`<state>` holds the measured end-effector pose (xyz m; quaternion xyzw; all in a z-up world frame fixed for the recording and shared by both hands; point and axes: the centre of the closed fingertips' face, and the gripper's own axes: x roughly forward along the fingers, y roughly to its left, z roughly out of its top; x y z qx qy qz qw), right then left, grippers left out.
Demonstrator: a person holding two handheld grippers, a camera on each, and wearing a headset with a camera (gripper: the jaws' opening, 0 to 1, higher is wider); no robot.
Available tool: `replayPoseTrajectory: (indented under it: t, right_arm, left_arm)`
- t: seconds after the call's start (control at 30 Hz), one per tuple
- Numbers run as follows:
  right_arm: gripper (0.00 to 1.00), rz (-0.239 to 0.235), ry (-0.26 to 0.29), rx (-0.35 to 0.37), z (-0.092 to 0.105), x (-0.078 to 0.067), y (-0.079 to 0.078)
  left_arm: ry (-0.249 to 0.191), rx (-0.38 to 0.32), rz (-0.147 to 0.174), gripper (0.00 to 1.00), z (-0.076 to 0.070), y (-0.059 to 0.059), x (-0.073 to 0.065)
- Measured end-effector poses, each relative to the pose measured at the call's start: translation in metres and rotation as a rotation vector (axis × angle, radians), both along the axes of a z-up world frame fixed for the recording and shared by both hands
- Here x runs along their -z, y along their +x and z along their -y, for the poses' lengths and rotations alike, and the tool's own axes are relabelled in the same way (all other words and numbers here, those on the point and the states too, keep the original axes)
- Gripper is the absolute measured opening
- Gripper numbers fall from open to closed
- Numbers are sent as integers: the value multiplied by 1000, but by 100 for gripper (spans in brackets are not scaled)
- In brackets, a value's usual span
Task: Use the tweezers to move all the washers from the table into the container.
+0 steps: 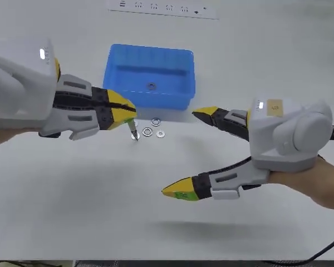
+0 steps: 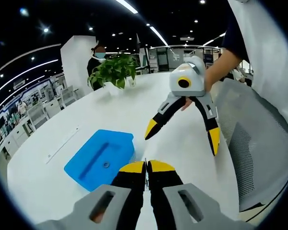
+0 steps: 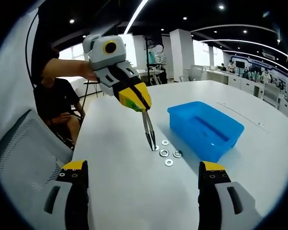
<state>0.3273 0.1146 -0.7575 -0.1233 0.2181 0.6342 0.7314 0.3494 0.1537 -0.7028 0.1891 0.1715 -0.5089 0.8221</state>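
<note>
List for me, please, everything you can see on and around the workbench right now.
container: one, blue, on the table behind the loose washers.
washer inside: one, dark, on the container floor.
loose washers: four, silver, on the table between the tweezers tip and the container.
tweezers: one, silver, tip down beside the loose washers.
table: one, white.
power strip: one, white, on the table beyond the container.
plant: one, green, far along the table.
mesh chair: one, grey, beside the table.
left tongs: yellow-tipped, shut on the tweezers.
right tongs: yellow-tipped, open, right of the loose washers.
</note>
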Motion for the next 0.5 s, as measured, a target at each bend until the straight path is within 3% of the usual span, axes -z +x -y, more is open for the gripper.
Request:
replayPoseTrajectory:
  t: [0.17, 0.5]
  right_arm:
    - [86, -10, 20, -32, -12, -6, 2]
    - [55, -17, 25, -110, -42, -7, 15]
  left_arm:
    - [1, -9, -14, 5, 5, 1, 0]
    - [3, -6, -35, 5, 2, 1, 1]
